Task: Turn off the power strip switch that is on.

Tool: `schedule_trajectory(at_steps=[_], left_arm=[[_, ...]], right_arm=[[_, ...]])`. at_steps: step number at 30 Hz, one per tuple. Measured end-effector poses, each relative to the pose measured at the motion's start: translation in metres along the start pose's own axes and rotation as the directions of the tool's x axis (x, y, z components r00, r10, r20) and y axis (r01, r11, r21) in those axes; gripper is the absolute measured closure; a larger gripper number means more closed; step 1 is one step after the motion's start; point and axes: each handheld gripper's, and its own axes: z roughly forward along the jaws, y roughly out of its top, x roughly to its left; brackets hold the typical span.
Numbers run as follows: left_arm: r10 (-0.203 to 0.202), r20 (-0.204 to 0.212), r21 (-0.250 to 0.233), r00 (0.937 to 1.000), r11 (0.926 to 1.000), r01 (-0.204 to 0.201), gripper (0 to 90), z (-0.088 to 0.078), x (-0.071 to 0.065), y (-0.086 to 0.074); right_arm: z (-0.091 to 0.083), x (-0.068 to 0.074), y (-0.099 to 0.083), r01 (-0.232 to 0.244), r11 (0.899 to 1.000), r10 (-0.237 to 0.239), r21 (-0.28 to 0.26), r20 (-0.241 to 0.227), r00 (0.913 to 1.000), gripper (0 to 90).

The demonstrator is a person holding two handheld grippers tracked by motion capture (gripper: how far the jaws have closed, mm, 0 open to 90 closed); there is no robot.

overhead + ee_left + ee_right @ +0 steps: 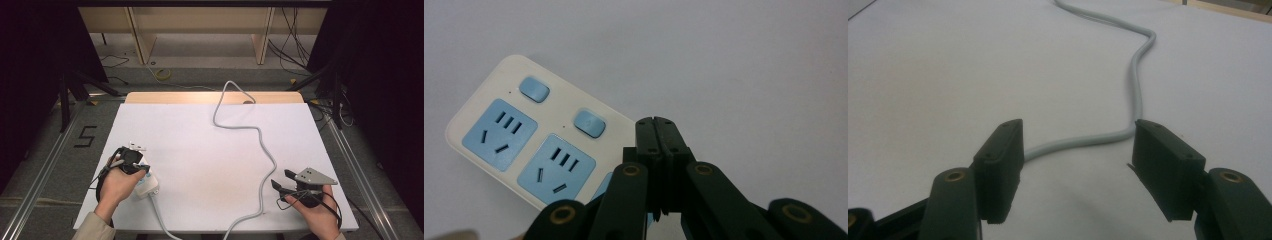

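Power strip [531,145] is the thing in work here: a white block with pale blue sockets and two blue switches, lying flat on the white table [200,145] near its front left corner. It looks like hard, smooth plastic, rigid and rather light, so I judge it may slide on the sheet when pushed; the long side edges seem the best place to take hold, not the glossy top. Directly over the strip hangs the left gripper [658,131], its jaws pressed fully together with nothing between them, the tips just beside the nearer switch [590,123]. Whether they touch the plastic, I cannot tell. From the strip's near end a grey cable [260,135] goes off the front table edge, returns, and winds far to the right of the strip and away toward the back edge. This cable seems soft but springy, and it may drag on the strip. Well apart to the right of the strip, the right gripper [1078,167] waits low over the table with jaws wide and empty, the cable passing just behind them.
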Motion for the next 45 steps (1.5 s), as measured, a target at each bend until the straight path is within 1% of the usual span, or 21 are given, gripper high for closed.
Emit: schedule_trajectory(at_steps=[12, 21, 25, 36, 45], left_arm=[[0.006, 0.000, 0.027, 1.0000, 0.9996, -0.006, 89.3, 0.0020, -0.0012, 0.0014], [0.021, -0.002, 0.047, 0.9998, 0.9987, -0.021, 89.2, 0.0042, -0.0011, 0.0017], [0.017, -0.003, 0.048, 0.9998, 0.9987, -0.017, 89.2, 0.0048, -0.0015, 0.0016], [0.033, -0.006, 0.069, 0.9994, 0.9971, -0.033, 89.2, 0.0064, -0.0017, 0.0021], [0.035, -0.007, 0.077, 0.9994, 0.9964, -0.034, 89.2, 0.0079, -0.0021, 0.0025]], right_arm=[[0.0001, 0.0001, 0.0000, 0.001, 1.000, -0.001, 0.001, -0.001, 1.0000, 38.4], [0.0001, 0.0002, 0.0000, 0.001, 1.000, -0.001, 0.001, -0.002, 1.0000, 38.4], [0.0001, 0.0002, 0.0000, 0.000, 1.000, 0.000, 0.002, -0.003, 1.0000, 38.4], [0.0001, 0.0001, 0.0000, 0.001, 1.000, -0.001, 0.002, -0.003, 1.0000, 38.4], [0.0000, 0.0002, -0.0001, 0.000, 1.000, 0.000, 0.002, -0.003, 1.0000, 38.4]])
